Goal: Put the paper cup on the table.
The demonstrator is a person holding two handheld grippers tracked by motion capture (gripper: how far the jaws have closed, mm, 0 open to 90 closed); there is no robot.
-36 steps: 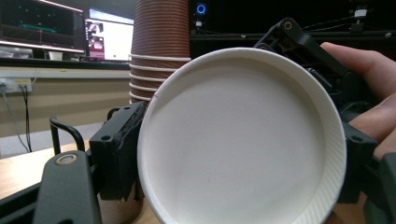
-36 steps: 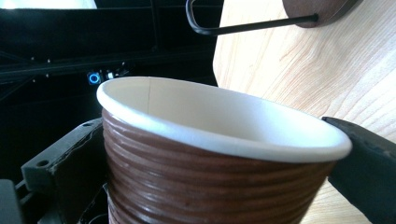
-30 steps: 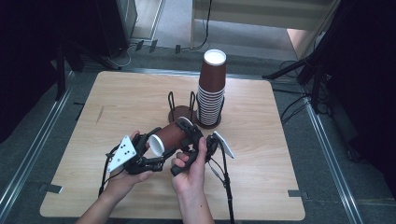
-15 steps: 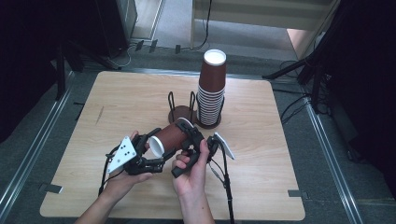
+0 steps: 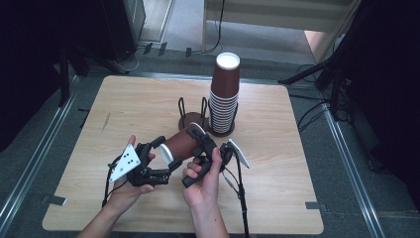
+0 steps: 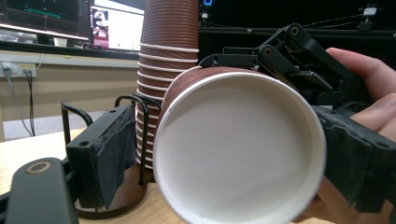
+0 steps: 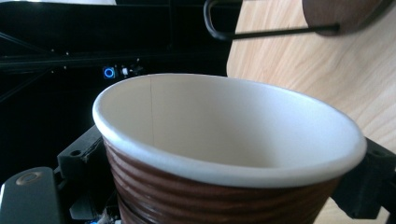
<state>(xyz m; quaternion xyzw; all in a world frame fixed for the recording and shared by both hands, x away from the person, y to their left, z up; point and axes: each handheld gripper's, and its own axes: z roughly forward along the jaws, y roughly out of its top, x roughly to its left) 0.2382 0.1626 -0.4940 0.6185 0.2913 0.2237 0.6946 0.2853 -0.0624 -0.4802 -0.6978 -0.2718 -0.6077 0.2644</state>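
Plainly, brown cup (image 6: 238, 149) (unprinted) lies gripped in right claw (image 5: 202, 144).

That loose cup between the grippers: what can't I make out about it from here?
- Brown cup, high view: its base, hidden behind the right gripper.
- Left gripper view: the left gripper's right-hand finger, covered by the cup's rim.
- Right gripper view: where the fingers touch, blocked by the cup wall.

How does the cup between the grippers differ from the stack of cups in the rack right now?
The single cup lies on its side above the table, its white mouth facing the left gripper; the stack stands upright in the wire rack, bottoms up. The cup is alone; the stack holds many nested cups. Both are brown ribbed paper with white rims.
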